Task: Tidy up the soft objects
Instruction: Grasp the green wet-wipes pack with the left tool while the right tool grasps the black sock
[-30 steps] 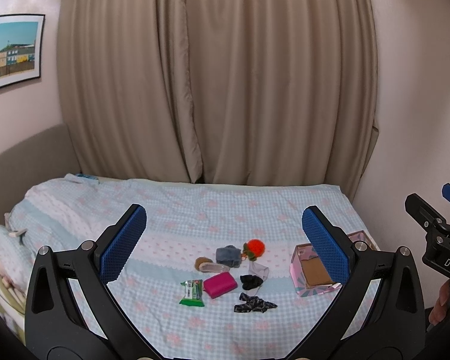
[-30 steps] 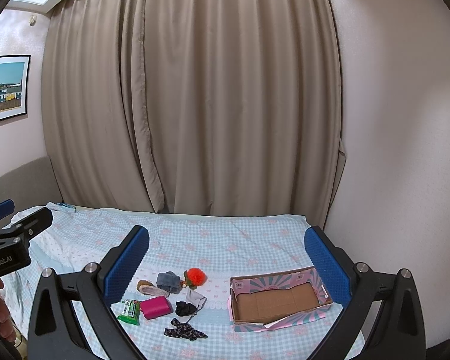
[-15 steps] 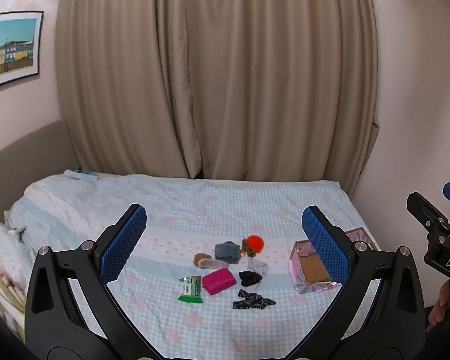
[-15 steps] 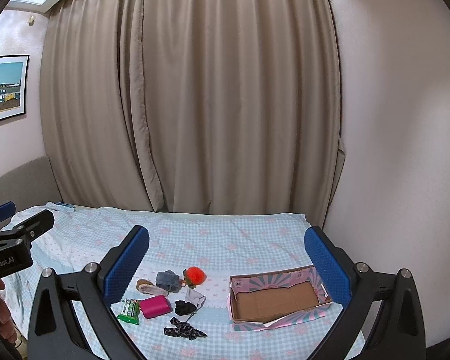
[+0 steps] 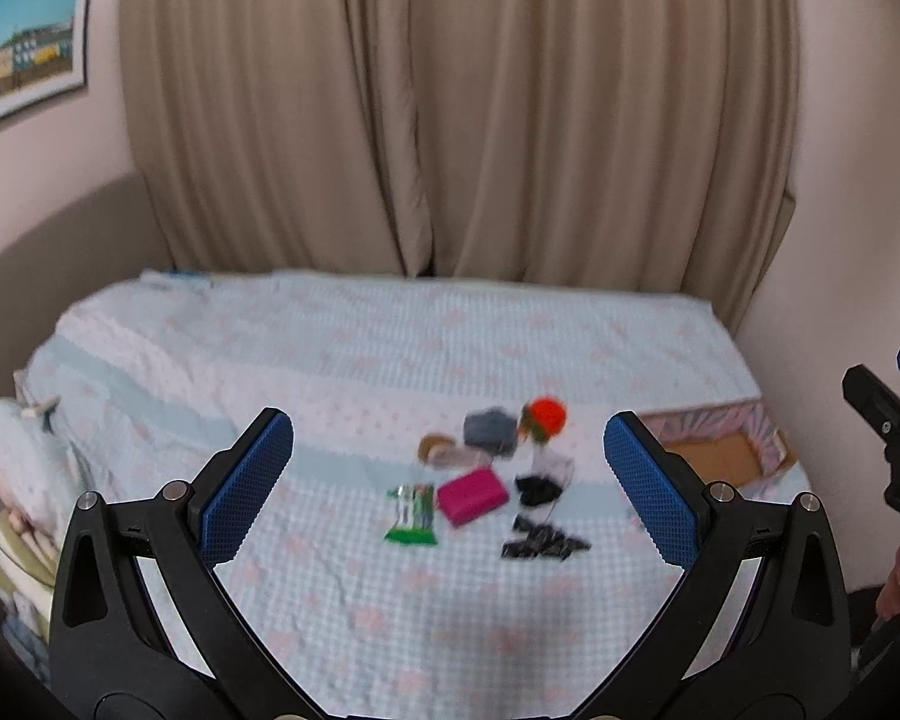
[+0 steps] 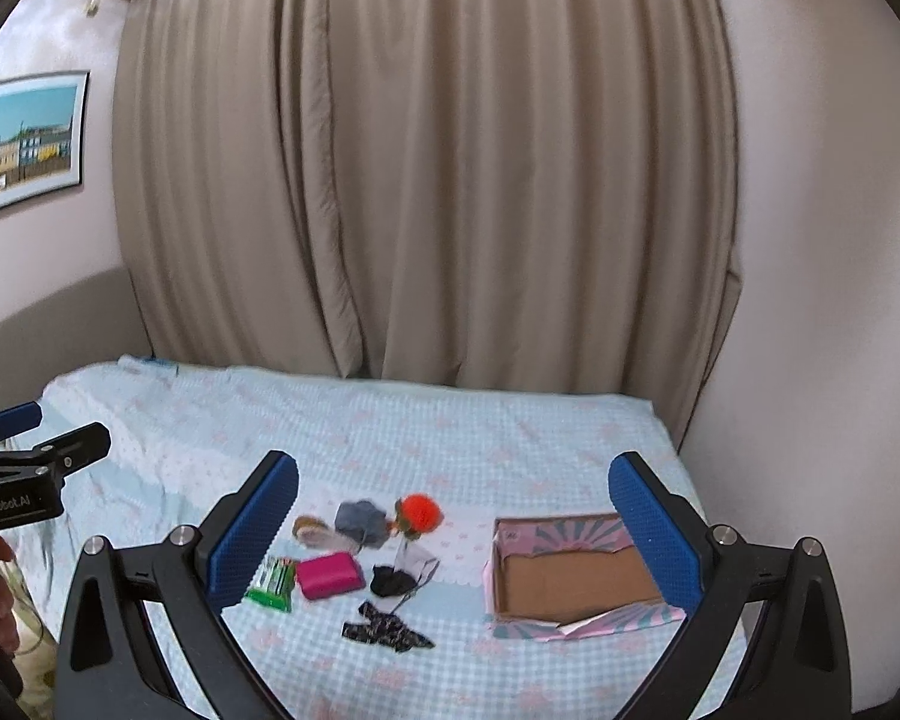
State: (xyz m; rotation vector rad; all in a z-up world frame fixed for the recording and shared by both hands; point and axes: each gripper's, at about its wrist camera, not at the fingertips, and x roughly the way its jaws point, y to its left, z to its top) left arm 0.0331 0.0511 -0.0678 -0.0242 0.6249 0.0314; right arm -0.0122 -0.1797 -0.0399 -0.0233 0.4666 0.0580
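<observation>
A cluster of small soft things lies mid-bed: an orange pompom [image 6: 420,511], a grey cloth [image 6: 360,521], a tan roll [image 6: 312,529], a magenta pouch [image 6: 329,575], a green packet [image 6: 273,583], a black sock [image 6: 390,581] and a black patterned scrunchie [image 6: 384,635]. An empty pink cardboard box [image 6: 570,576] sits to their right. My left gripper [image 5: 447,483] and right gripper [image 6: 453,531] both hang open above the near side of the bed, well short of the objects, holding nothing. The left view is blurred; the pouch [image 5: 471,495] and pompom [image 5: 546,414] show there.
The bed [image 6: 450,438] has a checked blue-and-pink cover and fills the floor space. Beige curtains [image 6: 426,180] hang behind it, a wall stands at the right, a framed picture [image 6: 21,144] at the left. Bundled bedding [image 5: 18,468] sits at the bed's left end.
Both grippers have tilted down and moved closer to the bed, so the objects look larger and nearer. Both stay open and empty.
</observation>
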